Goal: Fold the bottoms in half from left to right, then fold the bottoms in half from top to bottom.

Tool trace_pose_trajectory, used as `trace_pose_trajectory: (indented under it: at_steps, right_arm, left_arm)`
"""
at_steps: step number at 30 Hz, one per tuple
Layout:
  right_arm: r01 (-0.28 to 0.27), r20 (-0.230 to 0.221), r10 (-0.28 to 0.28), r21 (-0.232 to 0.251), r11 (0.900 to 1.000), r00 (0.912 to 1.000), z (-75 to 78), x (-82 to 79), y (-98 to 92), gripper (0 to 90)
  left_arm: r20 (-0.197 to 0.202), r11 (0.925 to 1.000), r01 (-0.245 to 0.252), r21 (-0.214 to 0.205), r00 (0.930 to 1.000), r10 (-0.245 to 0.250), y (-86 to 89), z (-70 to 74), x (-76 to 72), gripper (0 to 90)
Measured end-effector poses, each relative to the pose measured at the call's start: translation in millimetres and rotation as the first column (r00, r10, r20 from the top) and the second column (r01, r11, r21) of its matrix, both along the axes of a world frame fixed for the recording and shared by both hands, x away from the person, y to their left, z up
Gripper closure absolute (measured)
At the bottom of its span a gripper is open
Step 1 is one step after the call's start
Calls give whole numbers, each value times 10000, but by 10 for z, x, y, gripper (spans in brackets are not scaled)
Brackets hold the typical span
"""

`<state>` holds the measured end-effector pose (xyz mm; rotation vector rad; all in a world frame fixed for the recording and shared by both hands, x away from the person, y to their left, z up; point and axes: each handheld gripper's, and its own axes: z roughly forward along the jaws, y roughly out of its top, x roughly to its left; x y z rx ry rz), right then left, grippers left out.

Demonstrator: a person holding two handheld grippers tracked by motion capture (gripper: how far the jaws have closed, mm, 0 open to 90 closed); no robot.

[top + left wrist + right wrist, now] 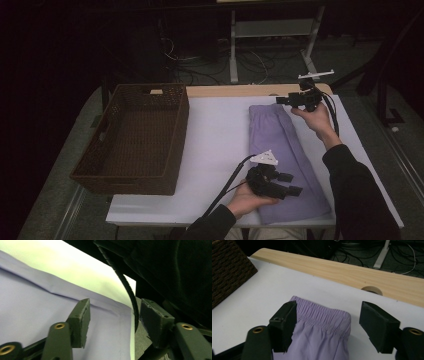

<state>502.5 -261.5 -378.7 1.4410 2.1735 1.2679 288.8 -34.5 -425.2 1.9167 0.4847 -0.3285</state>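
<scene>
step: fold done, you've let go | purple shorts (285, 155) folded lengthwise, flat on white table (215, 135), right of basket (135, 140) | left gripper (289, 184) jaws apart at hem, empty | right gripper (281, 100) jaws apart over waistband, empty

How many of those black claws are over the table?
2: the left claw over the purple shorts' near end, the right claw over their far, elastic end.

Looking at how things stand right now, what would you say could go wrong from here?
The purple garment lies folded lengthwise, its near end at the table edge; a nudge from the open left gripper might undo the fold. The brown basket stands well apart, so a carry across could loosen it.
</scene>
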Motion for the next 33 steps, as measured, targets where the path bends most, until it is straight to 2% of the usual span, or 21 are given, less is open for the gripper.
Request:
trace_pose_trajectory:
  at_steps: [4,7,14,19,33]
  right_arm:
    - [-9,26,9,32,10000,10000,-16,-68,-15,250]
    - [26,-66,-26,0,10000,10000,-36,-112,-32,200]
    - [105,-147,-103,186,9998,9998,-73,-213,-107,145]
    - [186,-109,-184,254,9995,9998,-72,-274,-167,145]
    - [279,-106,-273,599,9978,9996,-107,-383,-351,145]
  left_arm:
    - [-83,9996,-279,86,9996,279,49,27,50,349]
    - [-93,9996,-242,116,9997,244,81,44,82,305]
    - [-33,9993,-376,88,9993,377,171,100,167,281]
    - [175,9992,-409,50,9990,408,229,168,229,277]
    - [194,9980,-611,187,9980,607,340,323,421,253]
